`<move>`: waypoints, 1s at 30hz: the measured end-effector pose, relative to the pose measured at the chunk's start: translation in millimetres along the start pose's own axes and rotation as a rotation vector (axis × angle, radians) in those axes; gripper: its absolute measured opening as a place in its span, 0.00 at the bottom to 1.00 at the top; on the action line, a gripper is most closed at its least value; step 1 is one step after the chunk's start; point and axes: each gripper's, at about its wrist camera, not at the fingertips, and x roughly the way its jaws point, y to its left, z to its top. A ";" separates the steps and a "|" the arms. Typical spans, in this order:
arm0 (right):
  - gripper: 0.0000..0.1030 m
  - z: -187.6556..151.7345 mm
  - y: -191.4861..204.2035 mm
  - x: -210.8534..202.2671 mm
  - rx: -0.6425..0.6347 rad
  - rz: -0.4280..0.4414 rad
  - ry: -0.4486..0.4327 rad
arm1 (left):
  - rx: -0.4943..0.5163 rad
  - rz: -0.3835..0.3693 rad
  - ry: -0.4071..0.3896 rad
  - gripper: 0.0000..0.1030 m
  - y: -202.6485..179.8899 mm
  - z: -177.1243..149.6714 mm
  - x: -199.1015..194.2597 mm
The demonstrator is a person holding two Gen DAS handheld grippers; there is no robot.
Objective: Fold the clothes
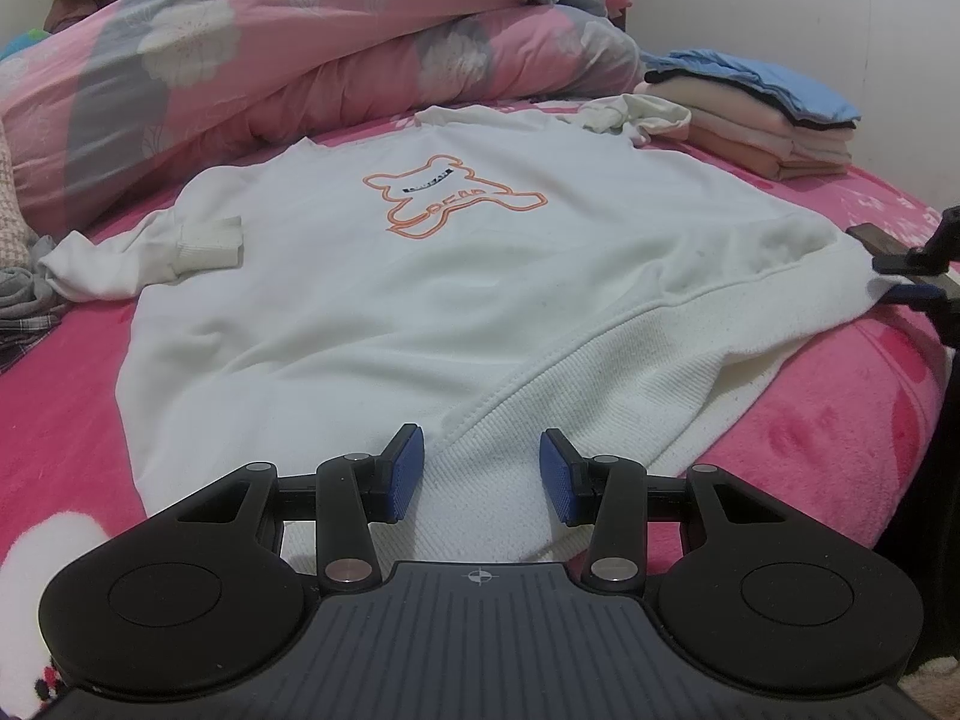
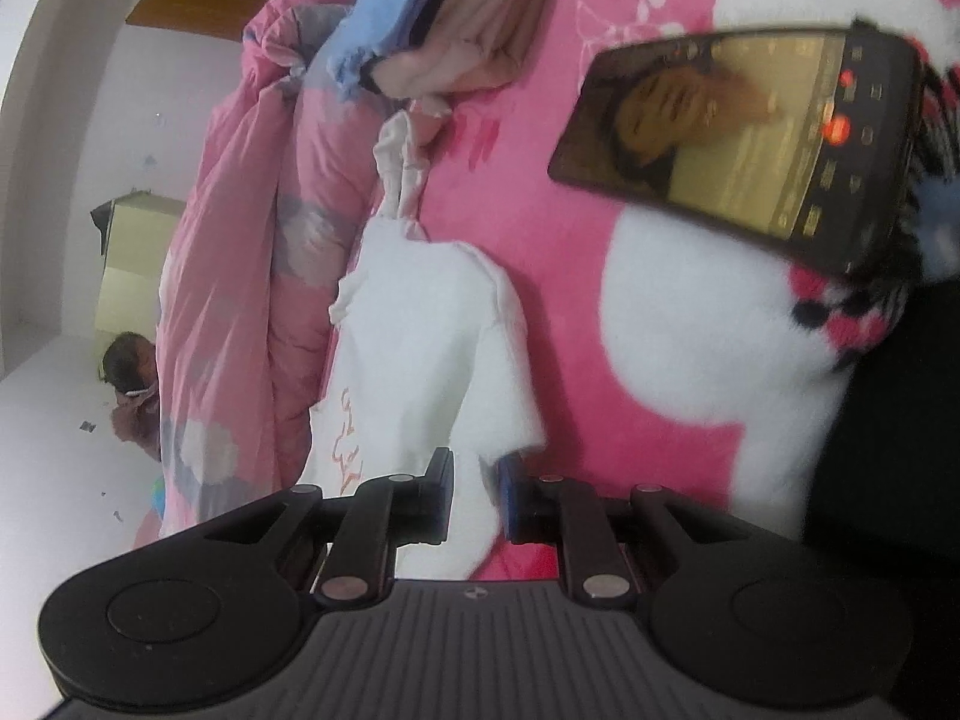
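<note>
White sweatshirt point(image 1: 456, 276) lies spread front-up on the pink bed blanket point(image 1: 72, 420), bear print point(image 1: 447, 201) showing. Its near ribbed hem sits at the bed edge. One sleeve is folded in over the body on the left; the other trails towards a stack of folded clothes point(image 1: 774, 132) at the far right. Quilt point(image 1: 288, 60) bunched behind.

Left gripper point(image 1: 482, 474): fingers point(image 1: 405, 471) stand moderately wide, one each side of the ribbed hem, low over it. They hold nothing; I cannot tell whether the pads touch the cloth.

Right gripper point(image 2: 474, 495): fingers point(image 2: 441, 495) narrow, with a fold of white cloth at the hem corner between them. It looks pinched, but the view is blurred, so how firm the grip is cannot be told.

Risks, as judged:
- Only one corner is gripped. If the right side lifts alone, the hem would skew and drag the body out of square.
- The left fingers could close on the top layer only, separating front from back and leaving a wrinkle inside any fold.
- The far sleeve lies just beside the folded stack; pulling the garment could drag or topple it.
- A phone point(image 2: 738, 144) lies on the blanket near the right side; a sweep of cloth could knock it.
- The hem is at the bed edge, so slack could slide off.
</note>
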 end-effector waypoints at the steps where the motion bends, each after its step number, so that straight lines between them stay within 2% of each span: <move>1: 0.17 -0.8 -1.1 1.4 0.006 0.000 0.007 | 0.000 0.000 0.000 0.42 -0.1 0.0 0.1; 11: 0.17 -4.0 -3.4 17.0 0.039 -0.006 0.056 | 0.000 0.001 -0.003 0.42 0.5 -0.7 -0.4; 13: 0.17 -1.4 0.1 18.3 0.011 0.001 0.045 | 0.000 0.001 -0.003 0.42 0.6 -1.1 -0.3; 18: 0.02 5.0 8.9 21.7 -0.057 0.018 0.019 | -0.002 0.004 -0.005 0.42 -1.3 -1.2 -0.2; 27: 0.01 16.6 24.7 27.7 -0.179 0.050 -0.029 | 0.006 0.011 -0.009 0.42 -2.0 -2.4 -0.8; 30: 0.01 14.9 19.2 32.0 -0.196 0.030 -0.022 | 0.011 0.014 -0.011 0.42 -2.3 -2.9 -1.1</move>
